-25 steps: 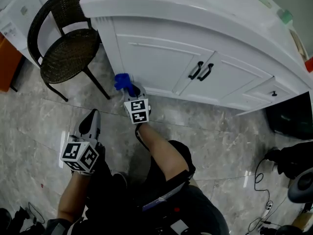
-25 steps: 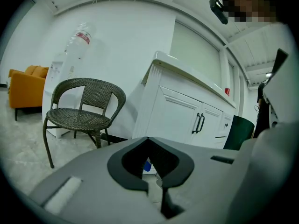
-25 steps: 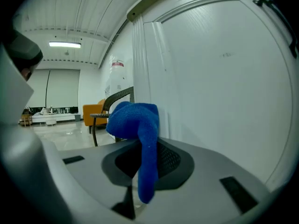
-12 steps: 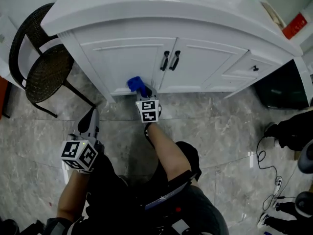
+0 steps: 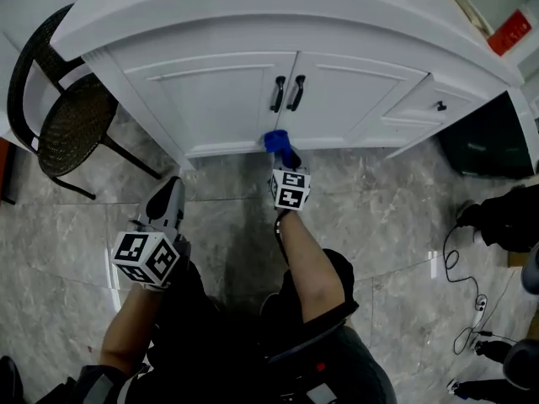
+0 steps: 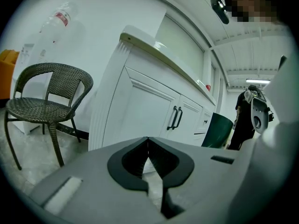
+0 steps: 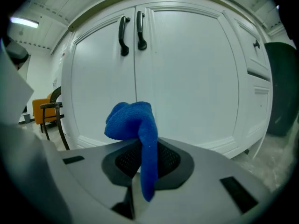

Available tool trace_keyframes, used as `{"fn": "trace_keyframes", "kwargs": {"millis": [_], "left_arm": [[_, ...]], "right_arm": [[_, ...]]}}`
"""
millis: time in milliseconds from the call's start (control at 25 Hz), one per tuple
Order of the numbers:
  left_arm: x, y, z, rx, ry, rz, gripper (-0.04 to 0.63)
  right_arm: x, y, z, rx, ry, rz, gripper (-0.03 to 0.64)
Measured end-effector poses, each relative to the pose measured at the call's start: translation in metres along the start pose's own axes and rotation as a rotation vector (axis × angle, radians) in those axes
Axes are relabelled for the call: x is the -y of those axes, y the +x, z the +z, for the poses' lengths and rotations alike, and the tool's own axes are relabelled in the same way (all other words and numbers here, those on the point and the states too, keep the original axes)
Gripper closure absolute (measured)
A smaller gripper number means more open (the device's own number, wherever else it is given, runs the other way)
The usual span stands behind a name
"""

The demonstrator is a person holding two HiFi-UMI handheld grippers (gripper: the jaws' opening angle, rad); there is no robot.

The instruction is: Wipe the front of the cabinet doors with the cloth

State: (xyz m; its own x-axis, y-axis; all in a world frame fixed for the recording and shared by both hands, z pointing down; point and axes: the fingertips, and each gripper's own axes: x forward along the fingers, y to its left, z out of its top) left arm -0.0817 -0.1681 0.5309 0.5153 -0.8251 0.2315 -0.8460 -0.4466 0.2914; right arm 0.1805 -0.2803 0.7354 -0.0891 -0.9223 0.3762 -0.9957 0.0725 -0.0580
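Note:
Two white cabinet doors (image 5: pixel 244 99) (image 7: pixel 187 69) with black handles (image 5: pixel 287 93) (image 7: pixel 131 31) face me under a white countertop. My right gripper (image 5: pixel 280 151) (image 7: pixel 142 146) is shut on a blue cloth (image 5: pixel 276 140) (image 7: pixel 135 125), which bunches above the jaws and sits low at the bottom of the doors, near the seam between them. My left gripper (image 5: pixel 171 196) (image 6: pixel 147 146) is shut with nothing in it, held low over the floor to the left, apart from the cabinet.
A dark wicker chair (image 5: pixel 59 116) (image 6: pixel 44 97) stands left of the cabinet. A drawer with a knob (image 5: pixel 440 106) is right of the doors. A dark bin (image 5: pixel 488 141) (image 6: pixel 216 129) stands at the right. Cables (image 5: pixel 467 310) lie on the grey tiled floor.
My right gripper with the blue cloth has travelled rightward along the bottom of the cabinet, from the left door to the seam between the doors. The left gripper has hardly moved.

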Motion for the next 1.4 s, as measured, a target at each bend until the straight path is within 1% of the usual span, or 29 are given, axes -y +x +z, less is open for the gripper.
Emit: {"fn": "trace_keyframes", "kwargs": {"millis": [80, 120, 200, 360, 480, 560, 680, 800, 880, 960, 1040, 1120, 1280, 1400], "left_arm": [[-0.002, 0.002, -0.001, 0.005, -0.012, 0.003, 0.592], [-0.003, 0.002, -0.001, 0.01, -0.018, 0.005, 0.592], [-0.007, 0.002, 0.001, 0.022, -0.029, 0.012, 0.592], [-0.021, -0.01, 0.001, 0.032, -0.04, 0.048, 0.592], [-0.039, -0.025, 0.001, 0.034, -0.045, 0.103, 0.592], [-0.054, -0.041, 0.004, 0.039, -0.045, 0.149, 0.592], [-0.072, -0.069, 0.007, 0.041, -0.047, 0.216, 0.592], [-0.089, -0.098, 0.01, 0.051, -0.053, 0.282, 0.592], [-0.101, -0.114, 0.011, 0.069, -0.058, 0.332, 0.592], [-0.109, -0.124, 0.007, 0.08, -0.068, 0.37, 0.592], [-0.109, -0.123, 0.003, 0.078, -0.082, 0.37, 0.592], [-0.1, -0.115, 0.004, 0.076, -0.078, 0.342, 0.592], [-0.075, -0.094, 0.014, 0.088, -0.026, 0.258, 0.592], [-0.058, -0.075, 0.013, 0.085, -0.029, 0.202, 0.592]], "right_arm": [[-0.004, -0.004, -0.007, -0.016, 0.008, 0.01, 0.568], [-0.013, -0.004, -0.009, -0.02, 0.005, 0.033, 0.568], [-0.046, -0.002, -0.011, -0.019, -0.016, 0.111, 0.568], [-0.14, 0.003, -0.013, -0.003, -0.059, 0.308, 0.568], [-0.206, 0.008, -0.013, -0.006, -0.112, 0.432, 0.568], [-0.243, 0.014, -0.012, -0.009, -0.156, 0.492, 0.568], [-0.285, 0.027, -0.016, -0.013, -0.234, 0.556, 0.568], [-0.311, 0.042, -0.017, -0.01, -0.274, 0.593, 0.568], [-0.315, 0.054, -0.019, -0.024, -0.269, 0.589, 0.568], [-0.304, 0.062, -0.024, -0.041, -0.237, 0.558, 0.568], [-0.284, 0.065, -0.028, -0.052, -0.21, 0.516, 0.568], [-0.264, 0.064, -0.032, -0.063, -0.215, 0.485, 0.568], [-0.224, 0.058, -0.039, -0.08, -0.269, 0.45, 0.568], [-0.181, 0.057, -0.04, -0.086, -0.271, 0.386, 0.568]]}}
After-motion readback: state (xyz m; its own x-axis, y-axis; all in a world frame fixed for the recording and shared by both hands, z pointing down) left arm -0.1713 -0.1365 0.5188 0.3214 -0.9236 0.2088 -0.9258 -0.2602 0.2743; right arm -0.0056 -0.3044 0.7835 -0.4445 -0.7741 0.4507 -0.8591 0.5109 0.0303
